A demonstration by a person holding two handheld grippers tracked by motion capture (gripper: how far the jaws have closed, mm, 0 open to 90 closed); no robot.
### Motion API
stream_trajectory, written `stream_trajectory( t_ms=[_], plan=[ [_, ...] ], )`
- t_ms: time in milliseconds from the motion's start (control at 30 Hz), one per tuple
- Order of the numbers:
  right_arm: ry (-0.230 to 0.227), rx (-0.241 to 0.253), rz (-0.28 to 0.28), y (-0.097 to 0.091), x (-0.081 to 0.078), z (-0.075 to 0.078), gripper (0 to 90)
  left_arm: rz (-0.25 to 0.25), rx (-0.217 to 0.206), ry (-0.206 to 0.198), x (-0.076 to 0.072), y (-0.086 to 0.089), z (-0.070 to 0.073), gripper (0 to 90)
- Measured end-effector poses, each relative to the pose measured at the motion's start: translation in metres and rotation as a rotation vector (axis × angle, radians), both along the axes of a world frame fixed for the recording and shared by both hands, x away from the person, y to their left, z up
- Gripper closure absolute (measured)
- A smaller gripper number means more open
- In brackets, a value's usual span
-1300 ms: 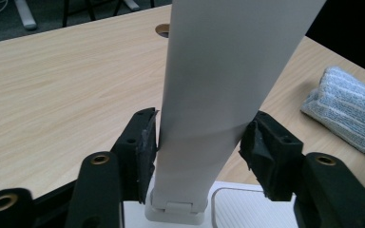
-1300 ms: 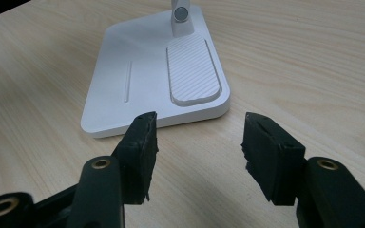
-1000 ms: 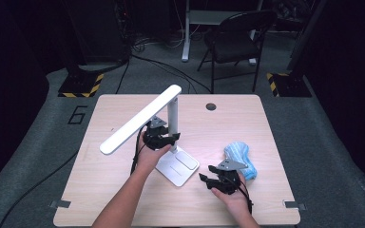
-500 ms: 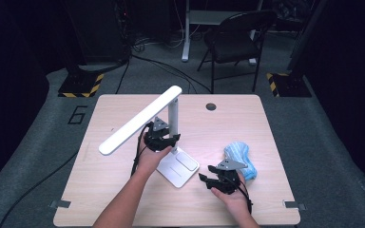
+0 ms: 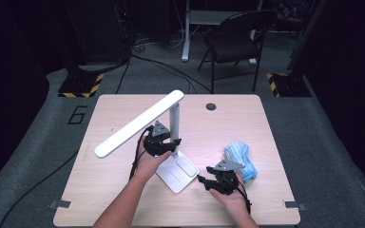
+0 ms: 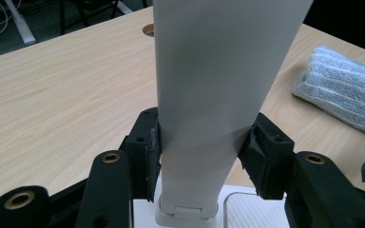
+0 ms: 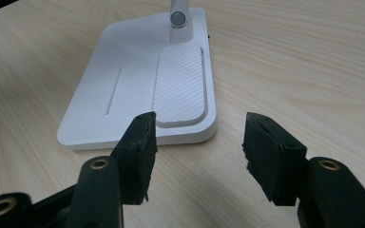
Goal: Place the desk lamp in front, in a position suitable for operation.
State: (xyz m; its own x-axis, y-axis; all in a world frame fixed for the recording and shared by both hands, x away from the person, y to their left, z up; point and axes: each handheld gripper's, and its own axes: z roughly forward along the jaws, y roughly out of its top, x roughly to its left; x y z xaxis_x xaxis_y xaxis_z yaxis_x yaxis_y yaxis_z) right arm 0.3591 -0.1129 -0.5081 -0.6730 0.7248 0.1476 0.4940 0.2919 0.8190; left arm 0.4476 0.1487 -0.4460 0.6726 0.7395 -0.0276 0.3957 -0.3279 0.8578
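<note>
A: Lamp [image 5: 171, 142] is standing mid-surface [image 5: 275, 142]; left gripper [image 6: 200, 142] is pinching its post low down.

B: Right gripper [image 7: 197, 137] is hovering with jaws spread by the base [image 7: 123, 90]. I'd be bracing that base before tilting anything.

Things around the work

A blue folded cloth [image 5: 240, 159] lies at the right of the wooden table [image 5: 275, 142]; a dark chair [image 5: 233, 40] stands at the upper middle, a yellow-black striped block [image 5: 81, 85] at upper left.

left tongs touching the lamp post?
Touching. In the left gripper view, both pads of the left tongs press flat on the lamp post.
</note>
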Motion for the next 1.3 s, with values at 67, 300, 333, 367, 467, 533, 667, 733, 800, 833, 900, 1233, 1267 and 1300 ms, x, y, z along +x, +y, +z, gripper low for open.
stream_trajectory(
  t_ms=[67,300,333,367,467,533,667,733,800,833,900,1233,1267,1300],
  plan=[
    [0.001,-0.008,0.009,0.0,0.0,0.0,44.9,-0.013,-0.005,0.007,-0.002,0.001,0.0,52.1],
    [0.004,-0.025,0.022,0.006,-0.001,-0.003,44.8,-0.035,-0.007,-0.003,-0.01,0.002,-0.001,52.1],
    [0.01,-0.036,0.039,0.009,-0.001,-0.004,44.6,-0.037,-0.013,-0.002,-0.013,0.003,-0.002,52.0],
    [0.01,-0.036,0.039,0.009,-0.001,-0.004,44.6,-0.037,-0.013,-0.002,-0.013,0.003,-0.002,52.0],
    [0.026,-0.048,0.048,0.014,-0.003,-0.006,43.4,-0.056,-0.02,-0.004,-0.018,0.003,-0.002,51.9],
    [0.025,-0.051,0.055,0.015,-0.002,-0.008,42.8,-0.05,-0.016,0.006,-0.02,0.002,-0.002,51.7],
    [0.037,-0.062,0.064,0.016,-0.001,-0.01,41.8,-0.032,-0.016,0.005,-0.023,0.001,0.0,49.5],
    [0.041,-0.057,0.068,0.017,0.0,-0.01,41.6,-0.023,-0.02,0.0,-0.024,0.0,0.001,48.6],
    [0.045,-0.054,0.078,0.017,0.0,-0.011,41.1,-0.016,-0.023,0.0,-0.026,0.0,0.002,47.6],
    [0.045,-0.054,0.078,0.017,0.0,-0.011,41.1,-0.02,-0.023,-0.001,-0.026,0.0,0.003,47.6],
    [0.061,-0.039,0.088,0.017,0.001,-0.011,40.5,-0.017,-0.023,-0.01,-0.029,0.0,0.005,46.8],
    [0.084,-0.046,0.151,0.024,-0.001,-0.013,38.5,0.018,-0.05,-0.024,-0.035,0.003,0.013,48.8],
    [0.084,-0.046,0.151,0.024,-0.001,-0.013,38.5,0.021,-0.057,-0.021,-0.035,0.003,0.013,48.8],
    [0.081,-0.047,0.156,0.025,-0.001,-0.013,37.8,0.023,-0.06,-0.02,-0.035,0.003,0.013,48.9]
  ],
)
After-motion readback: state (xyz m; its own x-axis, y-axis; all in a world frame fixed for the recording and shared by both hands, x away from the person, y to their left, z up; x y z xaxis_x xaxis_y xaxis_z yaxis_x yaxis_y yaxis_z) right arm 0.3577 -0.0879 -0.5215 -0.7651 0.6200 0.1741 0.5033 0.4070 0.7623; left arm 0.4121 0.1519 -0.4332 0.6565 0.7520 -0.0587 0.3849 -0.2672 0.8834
